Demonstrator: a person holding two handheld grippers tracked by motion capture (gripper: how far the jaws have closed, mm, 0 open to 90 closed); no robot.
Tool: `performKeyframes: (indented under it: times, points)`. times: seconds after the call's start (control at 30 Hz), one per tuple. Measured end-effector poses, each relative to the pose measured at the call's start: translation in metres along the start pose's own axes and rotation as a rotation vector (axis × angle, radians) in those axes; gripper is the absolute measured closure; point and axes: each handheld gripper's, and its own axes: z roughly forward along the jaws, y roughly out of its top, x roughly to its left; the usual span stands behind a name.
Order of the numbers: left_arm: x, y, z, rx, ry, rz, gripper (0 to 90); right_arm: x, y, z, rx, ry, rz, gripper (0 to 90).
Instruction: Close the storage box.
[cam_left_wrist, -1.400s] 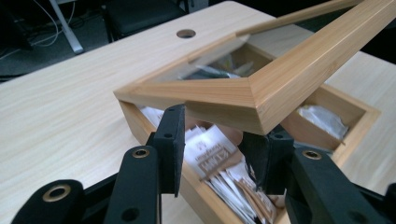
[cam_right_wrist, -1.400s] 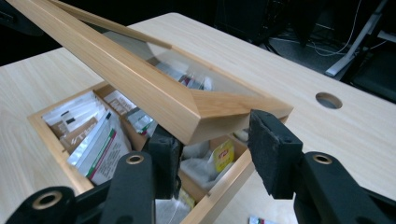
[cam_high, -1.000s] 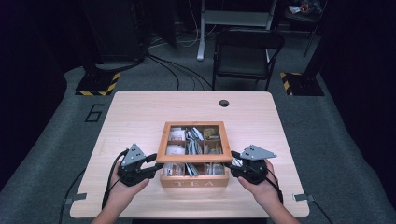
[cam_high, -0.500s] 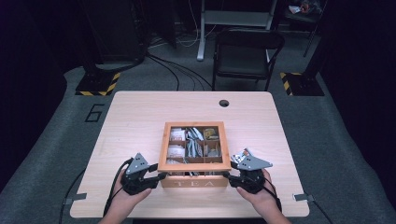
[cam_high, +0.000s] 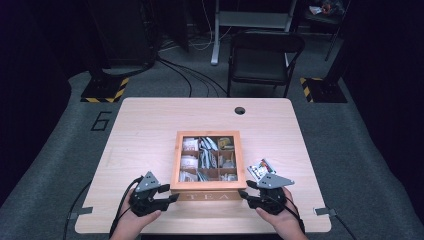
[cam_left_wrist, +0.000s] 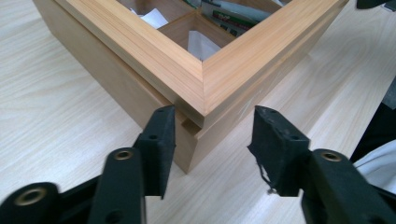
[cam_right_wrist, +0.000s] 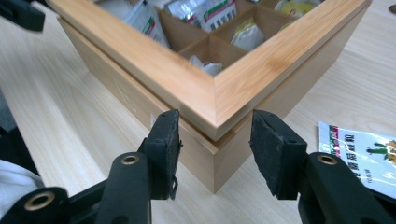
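Wooden tea box (cam_high: 208, 192) stands on the near half of the table (cam_high: 140, 130), about in the middle between left and right, and its near wall carries the letters TEA. Its lid frame lies on top, and through the frame the compartments with paper tea bags (cam_high: 205, 156) are visible; in the right gripper view some of these bags (cam_right_wrist: 210, 11) have red and green print. The left gripper (cam_high: 167, 198) is at the near left corner of the box, held by the person's left hand (cam_high: 135, 222) that comes in from the near edge. In the left gripper view this gripper (cam_left_wrist: 212, 140) has its jaws spread wide, one on each side of the box corner (cam_left_wrist: 198, 116), and they do not press the wood. The right gripper (cam_high: 248, 192) is at the near right corner, held by the right hand (cam_high: 280, 220). In the right gripper view this gripper (cam_right_wrist: 215, 140) is also wide, the corner of the box (cam_right_wrist: 215, 135) sits between the two jaws, with a gap on both sides. One loose tea packet (cam_high: 260, 169) lies flat on the table just beside the right wall of the box, a little farther than the right gripper; the same packet (cam_right_wrist: 362, 151) is white with red and green print. A black chair (cam_high: 265, 55) stands on the floor beyond the far edge of the table.
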Motion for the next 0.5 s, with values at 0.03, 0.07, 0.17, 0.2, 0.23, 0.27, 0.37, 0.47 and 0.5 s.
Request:
performKeyframes:
  times: [0.03,0.07,0.17,0.2,0.23,0.27,0.37,0.47,0.5]
  points:
    - [0.000,0.000,-0.004,-0.024,-0.015,-0.013,49.8,-0.001,0.000,-0.003,-0.011,0.003,0.001,52.0]
    - [0.001,0.000,-0.008,-0.045,-0.028,-0.030,49.7,-0.002,0.000,-0.007,-0.025,-0.001,0.014,52.0]
    - [0.005,0.004,-0.013,-0.065,-0.007,-0.046,48.3,-0.007,0.001,-0.012,-0.045,-0.011,0.033,51.9]
    - [0.007,0.005,-0.013,-0.064,-0.001,-0.046,48.1,-0.009,0.001,-0.013,-0.047,-0.019,0.037,51.9]
    - [0.008,0.005,-0.013,-0.068,-0.002,-0.054,47.7,-0.011,0.001,-0.013,-0.048,-0.023,0.044,51.4]
    - [0.010,0.006,-0.013,-0.072,0.002,-0.057,47.4,-0.012,0.002,-0.013,-0.055,-0.029,0.043,50.9]
    - [0.013,0.006,-0.015,-0.089,0.014,-0.066,46.3,-0.015,0.003,-0.015,-0.069,-0.038,0.062,48.3]
    - [0.017,0.006,-0.018,-0.110,0.032,-0.081,45.0,-0.019,0.002,-0.016,-0.076,-0.065,0.073,45.8]
    - [0.024,0.005,-0.021,-0.121,0.048,-0.096,44.4,-0.022,0.001,-0.017,-0.080,-0.079,0.079,44.7]
